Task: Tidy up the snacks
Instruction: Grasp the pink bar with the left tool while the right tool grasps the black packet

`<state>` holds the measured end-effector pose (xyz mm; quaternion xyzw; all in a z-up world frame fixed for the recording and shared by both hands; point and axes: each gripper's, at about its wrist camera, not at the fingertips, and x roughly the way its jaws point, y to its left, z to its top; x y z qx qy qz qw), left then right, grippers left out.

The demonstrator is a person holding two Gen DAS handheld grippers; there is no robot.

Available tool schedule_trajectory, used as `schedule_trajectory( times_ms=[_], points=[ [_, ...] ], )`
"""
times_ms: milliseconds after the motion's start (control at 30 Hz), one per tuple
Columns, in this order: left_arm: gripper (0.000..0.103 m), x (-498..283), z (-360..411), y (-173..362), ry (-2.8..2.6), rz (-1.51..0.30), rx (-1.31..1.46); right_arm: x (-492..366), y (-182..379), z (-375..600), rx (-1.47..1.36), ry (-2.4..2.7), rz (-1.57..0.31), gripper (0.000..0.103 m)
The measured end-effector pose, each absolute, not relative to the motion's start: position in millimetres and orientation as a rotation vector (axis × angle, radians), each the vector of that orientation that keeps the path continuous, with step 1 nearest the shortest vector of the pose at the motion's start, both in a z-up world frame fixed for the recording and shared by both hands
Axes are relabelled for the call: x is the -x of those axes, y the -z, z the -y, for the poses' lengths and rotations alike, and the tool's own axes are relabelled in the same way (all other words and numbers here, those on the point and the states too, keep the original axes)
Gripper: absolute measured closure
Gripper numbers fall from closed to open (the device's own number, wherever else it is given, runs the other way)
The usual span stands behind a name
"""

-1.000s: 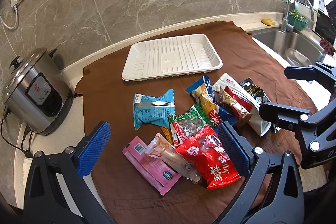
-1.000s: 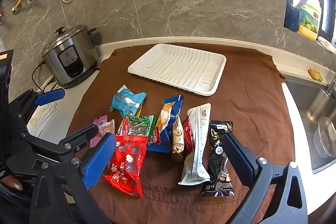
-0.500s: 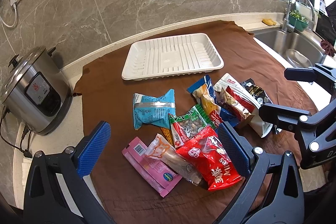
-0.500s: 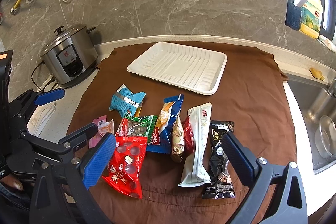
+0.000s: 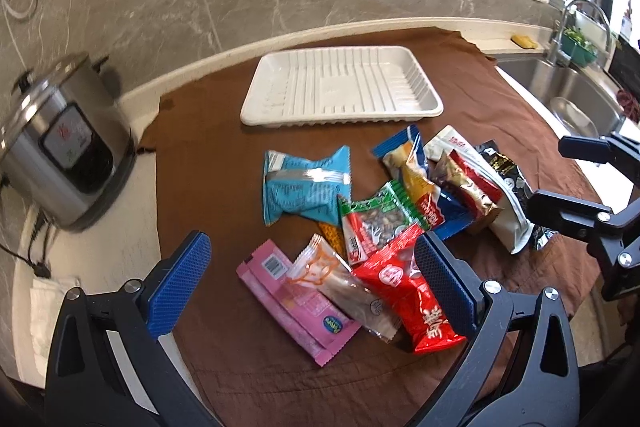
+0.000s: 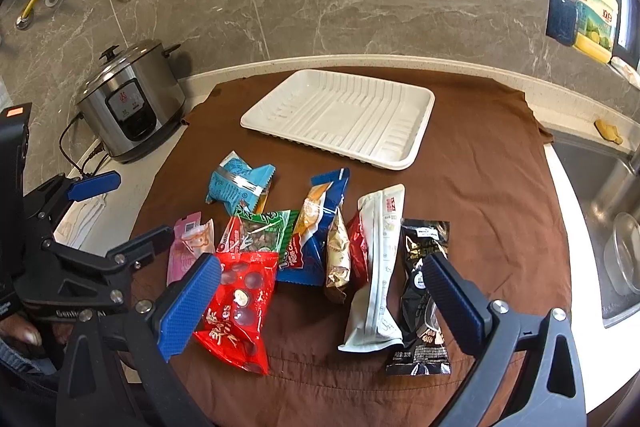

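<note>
Several snack packets lie in a loose pile on a brown cloth [image 5: 460, 79]: a teal packet [image 5: 306, 185], a pink packet [image 5: 296, 305], a red bag [image 5: 408, 291], a green nut packet [image 5: 376, 223], a white pouch [image 6: 378, 263] and a black packet [image 6: 422, 291]. An empty white tray [image 5: 340, 87] sits behind them, also in the right wrist view [image 6: 340, 115]. My left gripper [image 5: 312, 279] is open above the pink packet and red bag. My right gripper [image 6: 320, 303] is open above the near end of the pile.
A steel rice cooker [image 5: 60, 151] stands at the left on the white counter. A sink [image 5: 576, 95] with a tap lies to the right. A folded white cloth [image 5: 44, 311] lies at the counter's near left. A marble wall runs behind.
Both grippers have shifted slightly toward the pile, the left one moving a little left with some blur. The packets and tray have not moved.
</note>
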<state>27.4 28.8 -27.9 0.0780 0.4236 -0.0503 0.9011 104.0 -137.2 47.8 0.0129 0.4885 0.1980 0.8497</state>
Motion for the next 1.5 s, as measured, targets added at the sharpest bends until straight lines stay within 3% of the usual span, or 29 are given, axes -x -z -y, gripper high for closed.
schedule_trajectory(
  times_ms=[733,900,1233,1500],
  points=[
    [0.0,-32.7,6.9,60.4,0.069,-1.031,-0.169,-104.8,-9.6,222.6,-0.146,-0.419,-1.104,0.0],
    [0.0,-31.1,8.4,65.4,0.031,-1.052,-0.165,-116.7,2.4,232.2,-0.134,-0.417,-1.13,0.01],
    [0.0,-28.7,-15.8,76.9,-0.008,-1.092,-0.123,-149.1,51.0,217.6,-0.057,-0.41,-1.283,0.041],
    [0.0,-44.5,-54.8,99.3,-0.036,-1.153,-0.041,-154.6,57.9,190.9,0.089,-0.384,-1.279,0.047]
  ],
)
